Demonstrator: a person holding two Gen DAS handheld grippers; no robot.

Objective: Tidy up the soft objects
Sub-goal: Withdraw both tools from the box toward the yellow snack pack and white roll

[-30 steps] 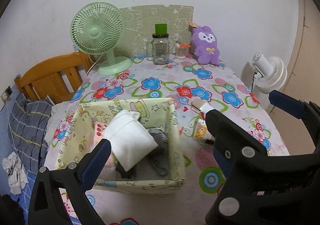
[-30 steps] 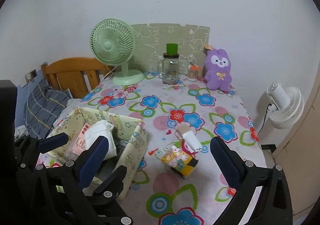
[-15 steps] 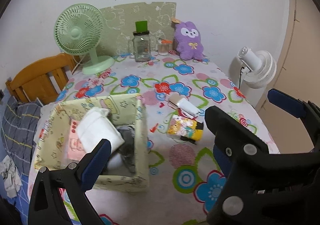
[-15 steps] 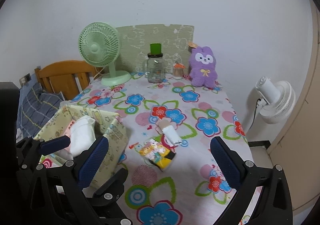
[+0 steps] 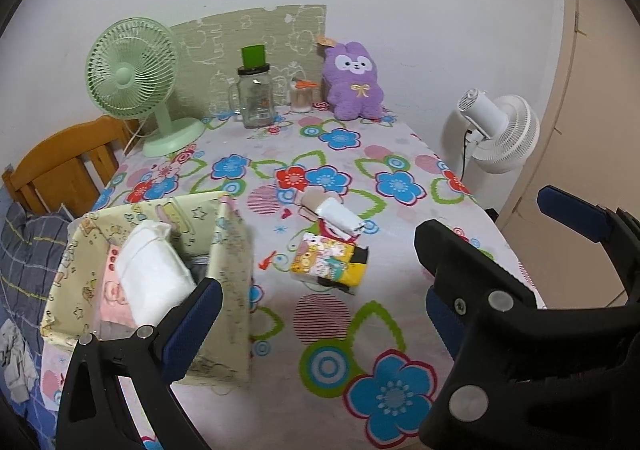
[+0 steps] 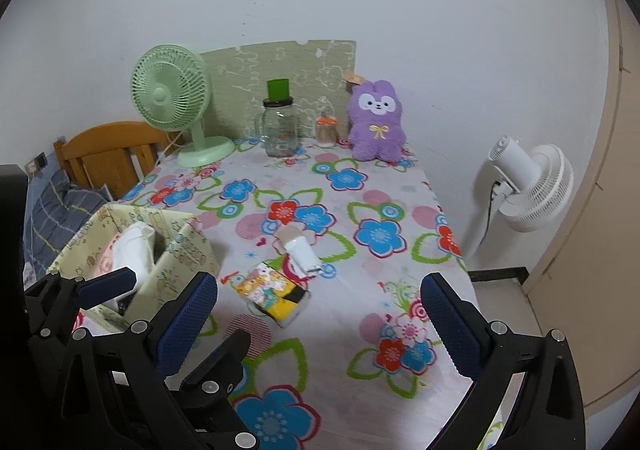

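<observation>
Fan [image 6: 172, 98], jar [image 6: 279, 126], purple plush [image 6: 376, 122] at table's far edge, apart from basket [image 6: 180, 254]

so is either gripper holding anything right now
No, nothing is held. The left gripper and right gripper are both open and empty above the table.

A matt printed cloth [image 5: 360, 330] covers the table, the fuzzy plush rabbit [image 5: 354, 88] beside a clear glass jar [image 5: 256, 98].
</observation>
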